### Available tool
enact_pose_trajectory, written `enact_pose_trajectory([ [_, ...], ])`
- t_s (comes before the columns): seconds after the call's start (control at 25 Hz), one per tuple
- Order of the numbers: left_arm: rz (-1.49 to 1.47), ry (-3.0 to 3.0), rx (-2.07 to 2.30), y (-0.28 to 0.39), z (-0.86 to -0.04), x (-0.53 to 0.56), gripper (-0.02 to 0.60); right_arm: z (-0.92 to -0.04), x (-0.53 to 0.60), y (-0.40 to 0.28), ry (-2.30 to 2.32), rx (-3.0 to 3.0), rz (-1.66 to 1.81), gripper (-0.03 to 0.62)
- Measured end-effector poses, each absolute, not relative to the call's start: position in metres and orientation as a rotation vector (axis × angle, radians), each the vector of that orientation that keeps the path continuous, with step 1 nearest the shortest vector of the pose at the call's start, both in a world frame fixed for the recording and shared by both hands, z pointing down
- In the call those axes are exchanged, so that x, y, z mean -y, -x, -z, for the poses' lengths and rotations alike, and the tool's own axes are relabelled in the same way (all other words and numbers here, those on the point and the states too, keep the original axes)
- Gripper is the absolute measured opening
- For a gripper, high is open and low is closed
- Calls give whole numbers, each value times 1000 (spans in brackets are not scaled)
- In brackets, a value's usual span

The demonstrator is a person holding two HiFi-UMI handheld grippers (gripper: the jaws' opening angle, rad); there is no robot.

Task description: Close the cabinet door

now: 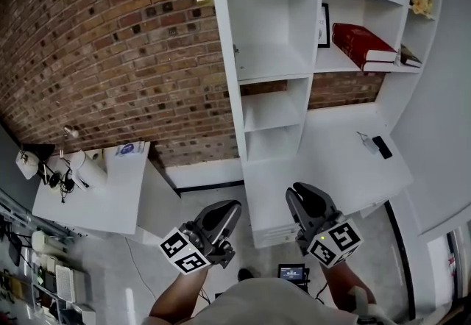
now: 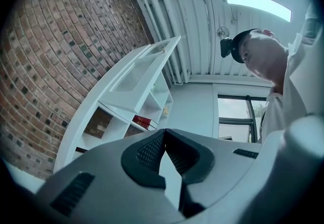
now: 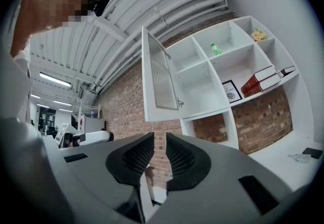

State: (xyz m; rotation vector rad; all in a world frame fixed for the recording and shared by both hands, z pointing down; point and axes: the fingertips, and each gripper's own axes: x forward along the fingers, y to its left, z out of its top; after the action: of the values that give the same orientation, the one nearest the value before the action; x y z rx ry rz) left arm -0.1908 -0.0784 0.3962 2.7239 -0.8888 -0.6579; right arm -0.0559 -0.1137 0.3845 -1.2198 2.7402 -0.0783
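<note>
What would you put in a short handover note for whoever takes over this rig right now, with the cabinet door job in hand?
Left tongs: shut, empty, held low, touching nothing.
Right tongs: narrowly open, empty, touching nothing.
Cabinet door: swung wide open at the left column of the white shelf unit.
Done: nothing yet.
Left: raise one tongs to the door and push it shut.

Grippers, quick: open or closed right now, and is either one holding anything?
Grey left gripper: closed, fingers touching at the tips, holding nothing.
Grey right gripper: open, fingers slightly apart, holding nothing.
</note>
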Motion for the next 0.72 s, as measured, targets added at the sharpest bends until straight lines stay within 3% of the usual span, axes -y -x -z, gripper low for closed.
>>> enact_pose_trajectory([
  [0.72,739,-2858,949,211,-341,141,8,-303,159,93,1084,-2766,-252,75],
])
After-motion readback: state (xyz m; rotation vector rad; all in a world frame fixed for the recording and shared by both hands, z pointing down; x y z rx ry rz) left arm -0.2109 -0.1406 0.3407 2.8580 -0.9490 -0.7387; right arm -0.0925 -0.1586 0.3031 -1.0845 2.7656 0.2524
